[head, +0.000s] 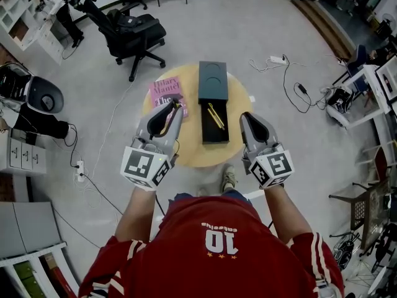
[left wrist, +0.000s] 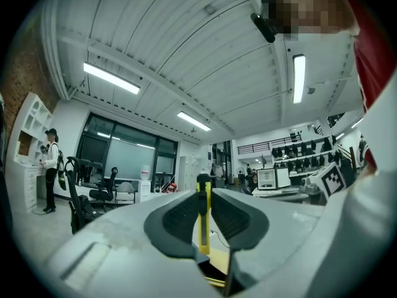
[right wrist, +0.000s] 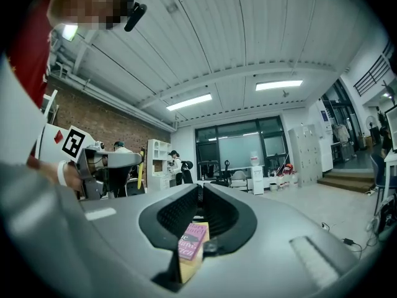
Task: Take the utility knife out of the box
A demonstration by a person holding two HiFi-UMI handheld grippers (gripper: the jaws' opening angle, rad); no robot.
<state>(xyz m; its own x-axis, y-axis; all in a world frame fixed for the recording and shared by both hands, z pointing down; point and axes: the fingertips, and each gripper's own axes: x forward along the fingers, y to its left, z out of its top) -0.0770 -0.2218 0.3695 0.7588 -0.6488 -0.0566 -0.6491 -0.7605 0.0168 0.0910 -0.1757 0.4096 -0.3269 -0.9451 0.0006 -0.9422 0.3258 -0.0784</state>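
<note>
A yellow utility knife (left wrist: 204, 222) stands upright between the pads of my left gripper (left wrist: 203, 182), which is shut on it. From the head view that gripper (head: 169, 108) hangs over the left of the round wooden table (head: 186, 155), with the knife (head: 167, 118) a yellow-black sliver in its jaws. The dark box (head: 205, 129) lies open mid-table, its lid (head: 213, 79) beyond it, with a slender gold-coloured item (head: 215, 115) inside. My right gripper (head: 249, 118) hovers just right of the box; its jaws (right wrist: 200, 188) are together with nothing held.
A pink book (head: 166, 92) lies on the table left of the box, under the left gripper. A black office chair (head: 133, 33) stands beyond the table. Cables and a power strip (head: 277, 59) lie on the floor to the right. A person (head: 53, 2) stands at shelves far left.
</note>
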